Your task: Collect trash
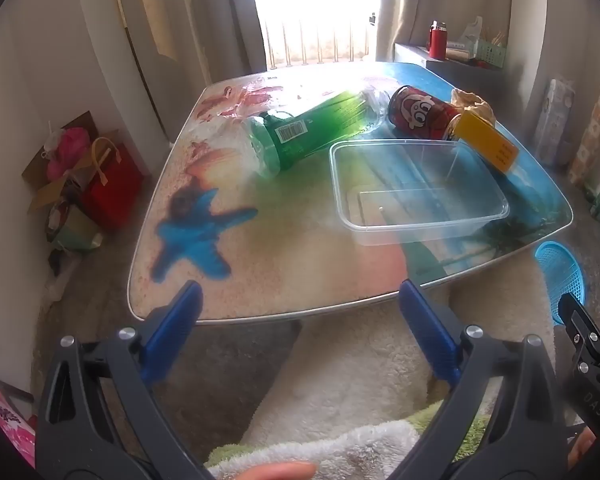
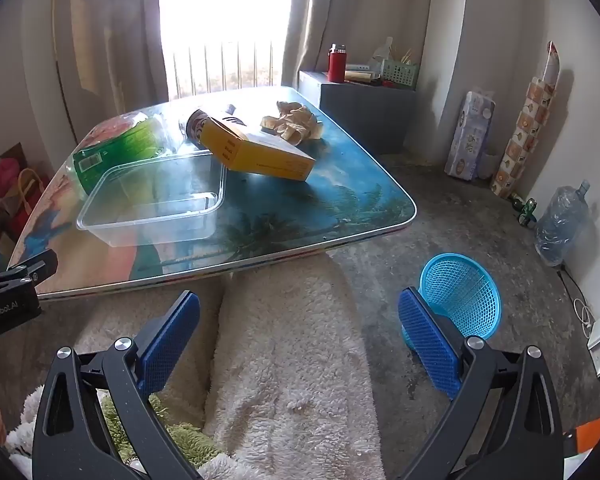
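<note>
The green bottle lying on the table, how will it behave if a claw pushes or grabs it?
The green bottle lies on its side, so a push would probably roll it. It looks like thin, empty plastic: likely light, and may dent or slip when squeezed.

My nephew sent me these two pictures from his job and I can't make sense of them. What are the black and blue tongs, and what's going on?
No robot here: a person holds a two-fingered hand-held gripper in each hand, each with a wide-angle camera looking along its blue fingers. One picture is from the left hand-held gripper, the other from the right hand-held gripper. Both are open and hold nothing. On the table lie a green bottle, a red can, a yellow box, crumpled paper and a clear tub. A blue basket stands on the floor to the right, probably for the trash.
</note>
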A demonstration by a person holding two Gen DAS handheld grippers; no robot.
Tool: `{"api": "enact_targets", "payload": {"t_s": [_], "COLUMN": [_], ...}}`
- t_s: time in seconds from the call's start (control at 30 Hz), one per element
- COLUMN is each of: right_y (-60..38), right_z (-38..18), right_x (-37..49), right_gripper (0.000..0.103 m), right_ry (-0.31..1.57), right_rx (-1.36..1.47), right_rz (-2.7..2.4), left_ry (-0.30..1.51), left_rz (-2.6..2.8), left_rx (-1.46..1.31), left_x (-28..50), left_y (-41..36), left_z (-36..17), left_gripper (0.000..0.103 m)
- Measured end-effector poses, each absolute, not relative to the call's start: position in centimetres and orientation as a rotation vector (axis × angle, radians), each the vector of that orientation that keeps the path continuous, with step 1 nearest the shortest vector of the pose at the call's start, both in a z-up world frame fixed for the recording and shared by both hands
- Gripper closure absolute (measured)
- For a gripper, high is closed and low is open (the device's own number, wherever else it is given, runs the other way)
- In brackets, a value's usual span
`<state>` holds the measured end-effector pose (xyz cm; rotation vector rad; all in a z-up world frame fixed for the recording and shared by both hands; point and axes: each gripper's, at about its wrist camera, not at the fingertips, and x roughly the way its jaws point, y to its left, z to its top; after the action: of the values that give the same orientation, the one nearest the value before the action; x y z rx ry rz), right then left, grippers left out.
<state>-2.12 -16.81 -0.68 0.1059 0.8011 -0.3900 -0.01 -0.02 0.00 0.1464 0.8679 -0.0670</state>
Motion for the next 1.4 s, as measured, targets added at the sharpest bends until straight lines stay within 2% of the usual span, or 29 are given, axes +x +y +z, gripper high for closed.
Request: {"api": "enact_targets", "payload": {"t_s": [1.4], "right_y": [-16.59], "right_z": [-0.31], "right_x": [-1.89], "right_gripper": [0.006], "right_ry": [0.795], "right_rx": [0.099], "right_rz": [-0.392], "left_ry": [0.87], "left_rz": [-0.067], "left_rx": [0.147], "left_x": [0.0], "left_y": [0.0], "left_z": [0.0], "left_gripper": [0.009]}}
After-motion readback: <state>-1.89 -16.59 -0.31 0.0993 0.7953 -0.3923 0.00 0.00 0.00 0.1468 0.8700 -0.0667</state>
